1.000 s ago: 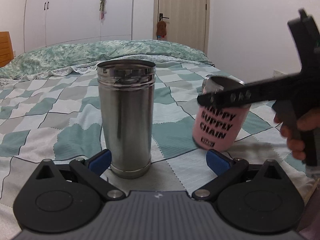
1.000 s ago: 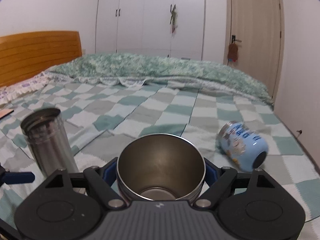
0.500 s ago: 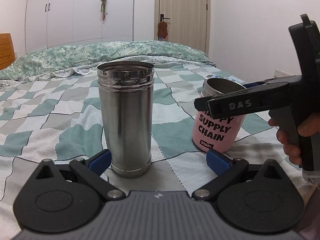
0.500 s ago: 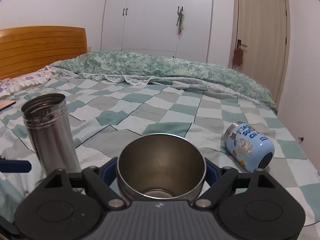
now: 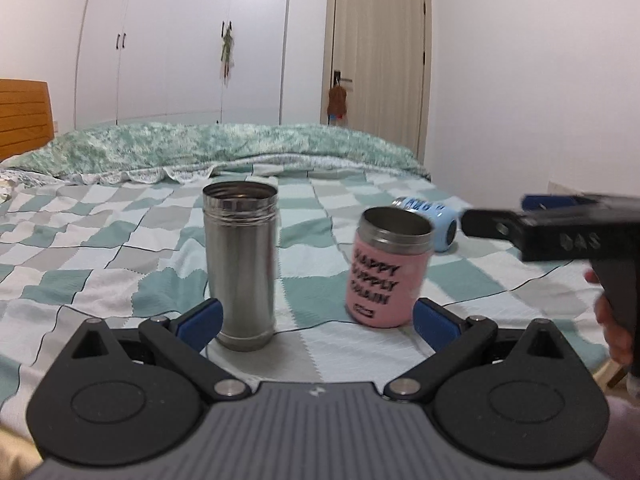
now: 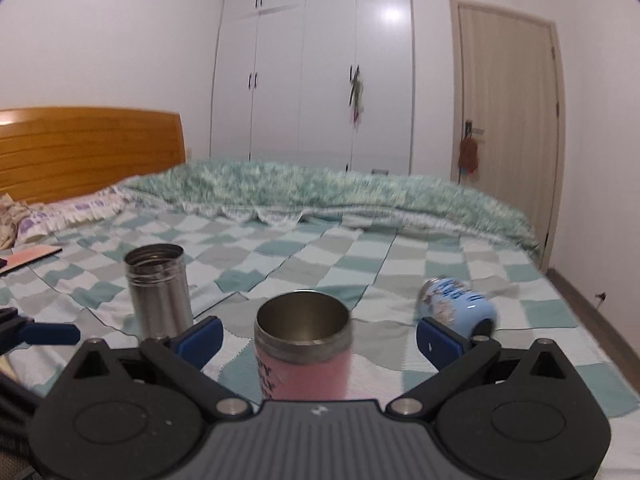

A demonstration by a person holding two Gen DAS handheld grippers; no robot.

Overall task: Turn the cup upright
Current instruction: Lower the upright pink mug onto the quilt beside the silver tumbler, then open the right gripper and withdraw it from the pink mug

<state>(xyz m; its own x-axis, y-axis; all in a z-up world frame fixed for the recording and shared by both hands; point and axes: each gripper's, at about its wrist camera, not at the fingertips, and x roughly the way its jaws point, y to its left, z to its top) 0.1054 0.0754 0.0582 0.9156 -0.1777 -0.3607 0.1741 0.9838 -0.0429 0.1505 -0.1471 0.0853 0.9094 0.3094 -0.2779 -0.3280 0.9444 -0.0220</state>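
A pink cup (image 5: 386,271) with black lettering stands upright on the checked bedspread; it also shows in the right wrist view (image 6: 304,344), between the open blue-tipped fingers but free of them. My right gripper (image 6: 318,338) is open and drawn back; it also shows in the left wrist view (image 5: 500,224). A tall steel cup (image 5: 240,264) stands upright, also seen in the right wrist view (image 6: 158,290). A blue cup (image 6: 458,304) lies on its side, also visible in the left wrist view (image 5: 434,222). My left gripper (image 5: 316,318) is open and empty, just in front of the steel cup.
The bed (image 5: 100,248) has a green and grey checked cover with a folded green quilt (image 5: 224,148) at the back. A wooden headboard (image 6: 88,152) is on the left. A door (image 6: 508,120) and the floor edge lie on the right.
My right gripper opened, let go of the pink cup, which now stands upright on the bed, and pulled back and up. My left gripper also drew back from the steel cup.
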